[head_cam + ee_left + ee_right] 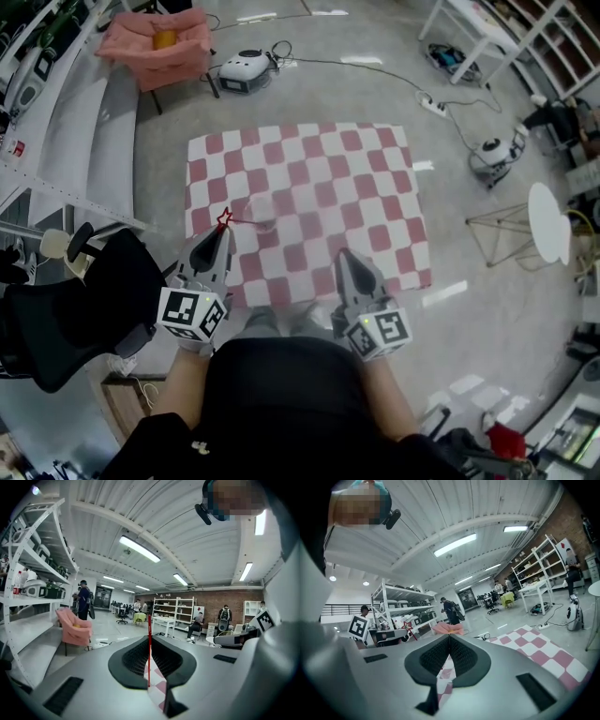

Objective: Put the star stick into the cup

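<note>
The red star stick (224, 220) is pinched in my left gripper (221, 234), and its star shows just past the fingertips over the left part of the checked cloth (356, 178). In the left gripper view the thin red stick (149, 648) stands upright between the shut jaws of the left gripper (150, 637). A clear cup (262, 214), faint, stands on the cloth just right of the star. My right gripper (345, 255) hovers over the cloth's near edge, shut and empty. The right gripper view shows the right gripper (449, 637) with closed jaws and the star (408, 627) off to its left.
A pink armchair (155, 42) and a white device (244, 70) sit beyond the cloth. A black chair (75, 309) and shelving (56, 141) are at the left. A round white stool (548, 220) and a floor cable (431, 103) lie to the right.
</note>
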A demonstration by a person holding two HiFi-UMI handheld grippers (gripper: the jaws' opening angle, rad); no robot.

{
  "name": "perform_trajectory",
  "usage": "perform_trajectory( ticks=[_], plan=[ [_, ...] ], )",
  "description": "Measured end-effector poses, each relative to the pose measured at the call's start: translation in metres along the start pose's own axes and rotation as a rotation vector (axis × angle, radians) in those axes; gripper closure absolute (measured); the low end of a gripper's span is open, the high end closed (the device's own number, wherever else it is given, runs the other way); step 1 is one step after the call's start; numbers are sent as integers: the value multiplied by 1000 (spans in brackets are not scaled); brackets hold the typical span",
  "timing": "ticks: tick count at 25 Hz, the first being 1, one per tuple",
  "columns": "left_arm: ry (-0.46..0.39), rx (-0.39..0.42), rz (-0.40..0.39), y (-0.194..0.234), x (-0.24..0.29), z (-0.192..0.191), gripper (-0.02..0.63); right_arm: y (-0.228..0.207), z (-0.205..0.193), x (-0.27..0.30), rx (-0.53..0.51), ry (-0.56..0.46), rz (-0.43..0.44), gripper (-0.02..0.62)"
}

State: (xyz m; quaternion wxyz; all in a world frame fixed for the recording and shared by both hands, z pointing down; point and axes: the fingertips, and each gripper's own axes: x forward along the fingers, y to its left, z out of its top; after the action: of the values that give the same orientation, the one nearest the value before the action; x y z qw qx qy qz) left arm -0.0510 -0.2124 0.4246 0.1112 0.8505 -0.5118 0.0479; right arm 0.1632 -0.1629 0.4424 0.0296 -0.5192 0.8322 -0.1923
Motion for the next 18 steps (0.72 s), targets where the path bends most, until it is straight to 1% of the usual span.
perform_trajectory(
  ticks=[6,12,15,18],
  plan=[
    [37,-31,-75,27,32,-25,554,3,-6,10,-25,20,-93,578],
    [77,-64,-141,37,55,-52,554,6,-9,11,-31,48,-186,578],
    [88,-56,-166,40,66,-63,554,10,-12,14,-46,60,-200,578],
    [104,-52,-186,42,76,-76,554,13,-9,16,-53,32,-210,578]
  ],
)
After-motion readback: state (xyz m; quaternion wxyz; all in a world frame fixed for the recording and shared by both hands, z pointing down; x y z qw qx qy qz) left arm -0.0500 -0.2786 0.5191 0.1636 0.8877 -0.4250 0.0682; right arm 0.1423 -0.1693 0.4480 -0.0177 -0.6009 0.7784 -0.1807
